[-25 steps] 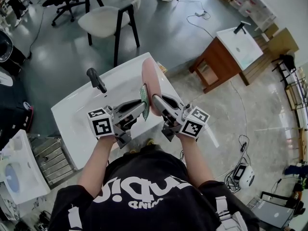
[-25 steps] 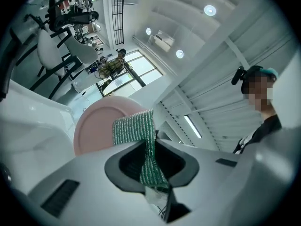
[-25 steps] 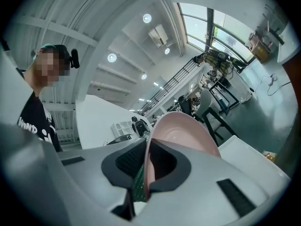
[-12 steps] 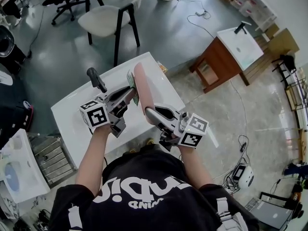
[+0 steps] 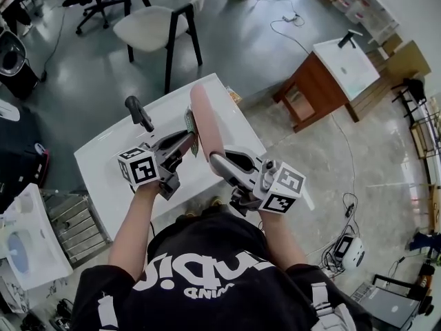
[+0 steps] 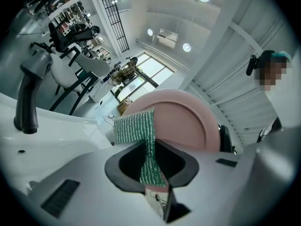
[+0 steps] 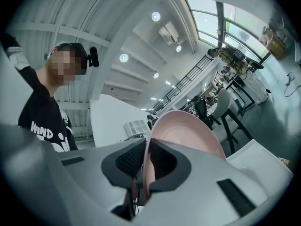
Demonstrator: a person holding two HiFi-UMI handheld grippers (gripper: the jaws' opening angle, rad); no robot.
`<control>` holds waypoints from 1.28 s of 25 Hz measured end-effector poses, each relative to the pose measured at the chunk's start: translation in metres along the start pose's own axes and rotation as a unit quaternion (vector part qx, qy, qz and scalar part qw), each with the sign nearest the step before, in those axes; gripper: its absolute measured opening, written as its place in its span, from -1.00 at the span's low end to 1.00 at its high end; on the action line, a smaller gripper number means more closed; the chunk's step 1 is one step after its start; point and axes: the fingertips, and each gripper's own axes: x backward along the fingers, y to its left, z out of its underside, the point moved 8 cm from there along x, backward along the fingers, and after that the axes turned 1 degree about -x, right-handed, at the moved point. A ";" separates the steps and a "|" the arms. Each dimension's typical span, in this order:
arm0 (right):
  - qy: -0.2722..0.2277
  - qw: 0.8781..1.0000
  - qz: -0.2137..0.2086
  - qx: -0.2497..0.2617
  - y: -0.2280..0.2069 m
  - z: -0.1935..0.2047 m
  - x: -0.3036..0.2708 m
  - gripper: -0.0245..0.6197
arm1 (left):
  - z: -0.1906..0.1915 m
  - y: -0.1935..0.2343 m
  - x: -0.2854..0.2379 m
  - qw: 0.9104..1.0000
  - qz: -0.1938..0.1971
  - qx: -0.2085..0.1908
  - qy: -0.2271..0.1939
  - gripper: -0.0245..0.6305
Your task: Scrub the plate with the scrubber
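Note:
A pink plate (image 5: 205,121) stands on edge above the white sink (image 5: 103,167), gripped at its near rim by my right gripper (image 5: 218,160), which is shut on it. In the right gripper view the plate (image 7: 190,133) rises from between the jaws (image 7: 143,166). My left gripper (image 5: 186,142) is shut on a green scrubber (image 5: 191,124), which lies against the plate's left face. In the left gripper view the scrubber (image 6: 135,125) sticks up out of the jaws (image 6: 153,163) in front of the plate (image 6: 186,121).
A black faucet (image 5: 138,112) stands at the sink's back left, close to the left gripper; it also shows as the faucet (image 6: 29,95). Beyond are a chair (image 5: 155,23), a wooden cabinet with a basin (image 5: 331,74), and a metal rack (image 5: 72,226) left.
Over the last second both grippers moved left and away from me, carrying plate and scrubber farther over the sink. The scrubber slid along the plate's face. Little has moved in the last half second.

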 end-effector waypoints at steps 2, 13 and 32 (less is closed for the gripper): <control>-0.005 1.000 0.006 0.004 -0.001 -0.003 0.002 -0.79 | 0.007 -0.004 -0.002 1.000 0.009 0.000 0.011 -0.69; 0.001 0.998 0.070 0.003 -0.032 0.003 0.026 -0.79 | 0.023 -0.061 -0.019 0.996 0.079 -0.010 0.036 -0.69; 0.102 0.994 0.040 -0.001 -0.009 0.037 0.041 -0.80 | -0.016 -0.049 0.002 0.999 0.005 -0.042 -0.010 -0.69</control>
